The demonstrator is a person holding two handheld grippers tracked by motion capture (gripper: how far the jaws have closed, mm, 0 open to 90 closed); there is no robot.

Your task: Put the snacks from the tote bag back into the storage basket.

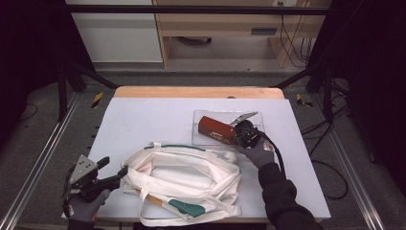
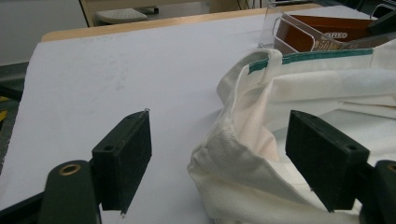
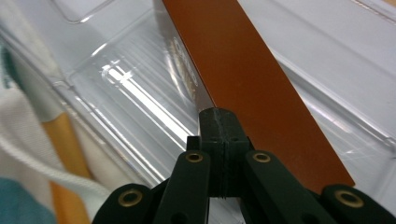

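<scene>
The table in front of me wears a white sheet [image 1: 158,120], with its wooden edge [image 1: 191,92] bare along the far side. A clear plastic tray [image 1: 198,129] sits on the sheet's far right part. Beyond the table I see a wooden shelf unit [image 1: 215,24], a white cabinet [image 1: 119,33] and dangling cables [image 1: 292,43]. A strip of yellow-black tape [image 1: 97,99] marks the grey floor.

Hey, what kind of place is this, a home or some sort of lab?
Likely a lab recording rig: a table inside a black metal frame, cables trailing on the floor, dark curtains at the sides.
</scene>
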